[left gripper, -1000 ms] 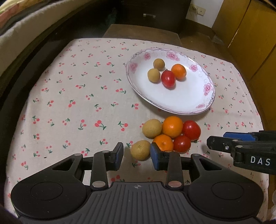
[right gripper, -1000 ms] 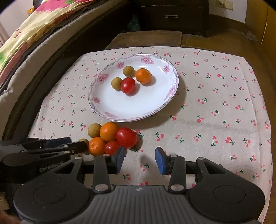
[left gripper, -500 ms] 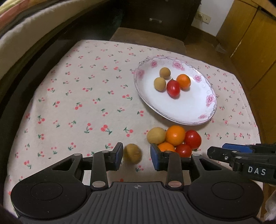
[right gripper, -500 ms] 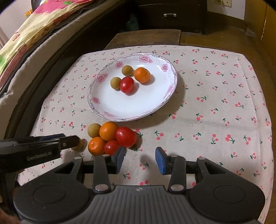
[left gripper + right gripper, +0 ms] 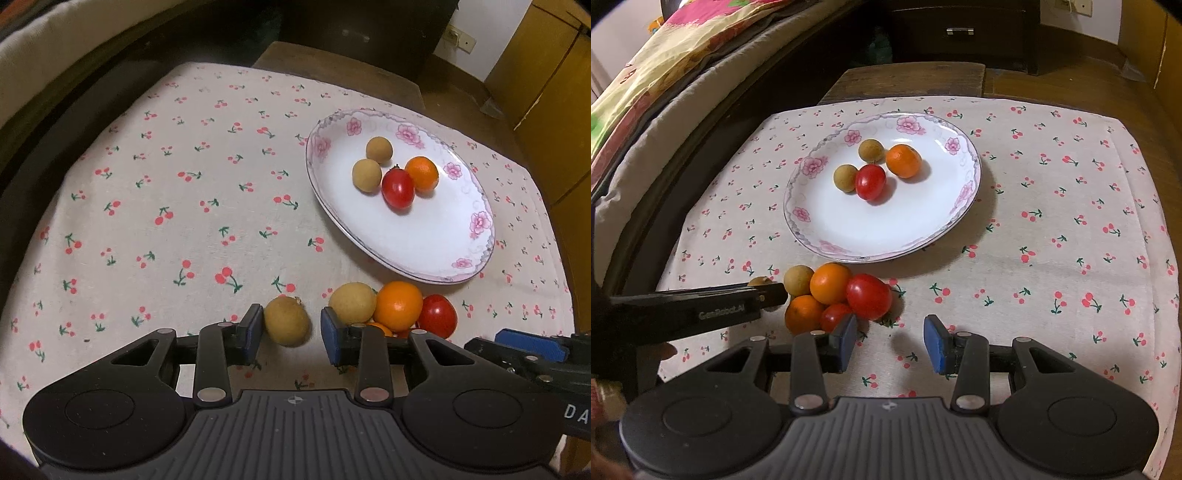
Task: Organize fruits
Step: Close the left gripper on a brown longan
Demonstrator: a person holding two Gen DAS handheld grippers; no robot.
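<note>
Left gripper (image 5: 291, 330) straddles a longan (image 5: 287, 320) on the desk (image 5: 147, 206).
The plate (image 5: 424, 254) with four fruits lies beyond, right; bare cloth opens to the left. The longan touches the left pad, a gap at the right, stem end up, jaws narrow and unclamped. Right gripper (image 5: 891, 339) is narrow, empty, beside the fruit pile (image 5: 842, 295).

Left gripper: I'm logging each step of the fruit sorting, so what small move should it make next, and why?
Probably close a little more. The left gripper has a brown longan between its fingers: one pad seems to touch it, but a gap shows beside the other. Its jaws have just been closing. Once gripped, lift it toward the plate, which already holds four fruits.
</note>
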